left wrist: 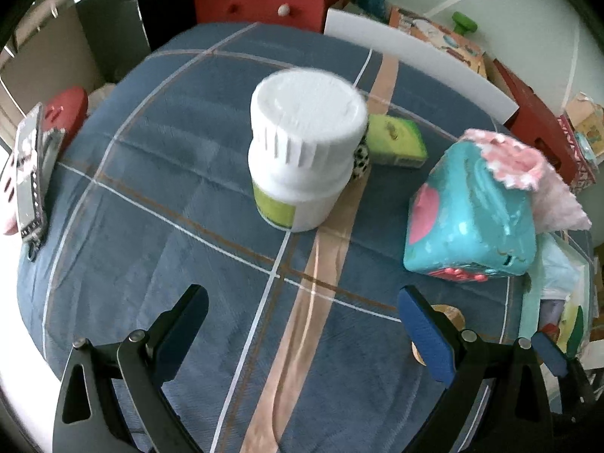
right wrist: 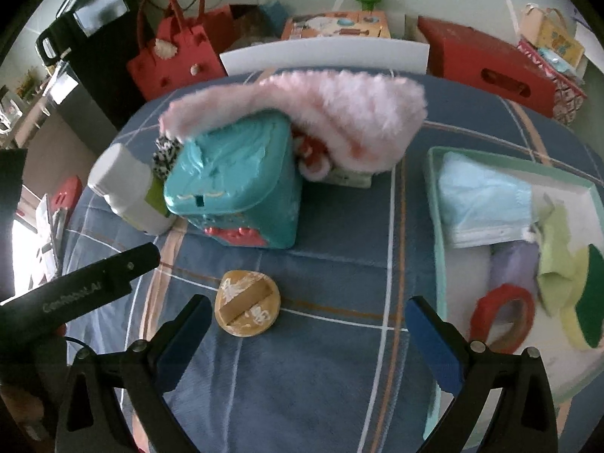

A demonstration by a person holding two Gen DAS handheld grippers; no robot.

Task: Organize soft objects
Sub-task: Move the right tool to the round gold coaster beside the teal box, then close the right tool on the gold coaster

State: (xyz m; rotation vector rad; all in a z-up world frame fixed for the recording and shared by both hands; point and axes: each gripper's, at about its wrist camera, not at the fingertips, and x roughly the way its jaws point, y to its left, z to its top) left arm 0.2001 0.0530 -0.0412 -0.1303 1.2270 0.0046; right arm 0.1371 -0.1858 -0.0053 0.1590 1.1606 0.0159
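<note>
Fluffy pink plush piece (right wrist: 332,120) lies draped over the teal plastic toy box (right wrist: 241,188), long axis running left-right across my right cam view, one end hanging past the box's left top corner, the fatter end drooping down on the right behind the box. From the left cam it shows as a pink tuft (left wrist: 528,173) at the box's (left wrist: 472,211) far right side. Just left of the box, touching or nearly so, is a white plastic jar w/ ribbed lid and green label (left wrist: 302,151); upright in the left view, tilted-looking in the right (right wrist: 128,188) (fisheye, can't tell). Black-and-white spotted soft thing (right wrist: 166,154) sits wedged btwn jar and box. Green-yellow sponge block (left wrist: 396,139) behind the jar.

Surface is a desk under a blue plaid cloth w/ white and tan stripes (left wrist: 170,196). Round wooden disc w/ a strap (right wrist: 247,307) lies on it near my right claw. At right, a pale green shallow tray (right wrist: 434,196) holds a light blue face mask (right wrist: 487,200), a red tape ring (right wrist: 502,317) and a yellow-green sponge (right wrist: 581,294). Room behind is cluttered: red felt handbag (right wrist: 177,60), red box (right wrist: 487,60).

Left claw (left wrist: 302,324) hovers low over the cloth, angled down, jaws wide apart, nothing in them. Right claw (right wrist: 309,328) same: spread wide, empty, aimed at the box
</note>
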